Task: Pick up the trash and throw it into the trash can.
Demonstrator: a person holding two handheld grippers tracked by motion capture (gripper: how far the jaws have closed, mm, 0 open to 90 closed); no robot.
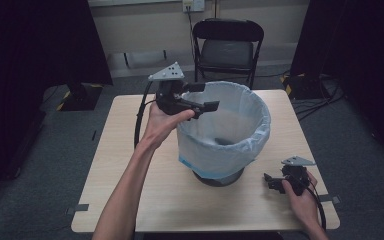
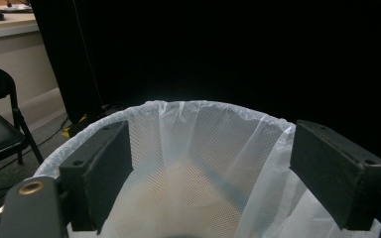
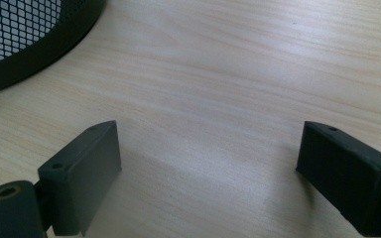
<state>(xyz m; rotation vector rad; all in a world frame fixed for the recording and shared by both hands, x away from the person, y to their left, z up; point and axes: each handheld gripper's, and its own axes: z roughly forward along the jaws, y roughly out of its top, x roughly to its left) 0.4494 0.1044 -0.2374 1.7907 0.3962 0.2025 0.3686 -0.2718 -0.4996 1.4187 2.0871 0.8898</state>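
Note:
A black mesh bin [image 1: 219, 176] stands mid-table, lined with a pale blue-white plastic bag [image 1: 230, 131] folded over its rim. My left gripper [image 1: 204, 97] is held at the bin's near-left rim, open, jaws pointing across the mouth. In the left gripper view the two black jaws stand wide apart over the bag [image 2: 198, 163], holding nothing. My right gripper [image 1: 272, 182] rests low on the table at the front right, open. In the right gripper view its jaws frame bare wood, with the bin's mesh base [image 3: 25, 34] at the top left.
The light wooden table [image 1: 130, 165] has free room to the left and front of the bin. A black folding chair [image 1: 227, 47] stands beyond the far edge. Dark curtains hang on both sides, and cables lie on the floor at the right.

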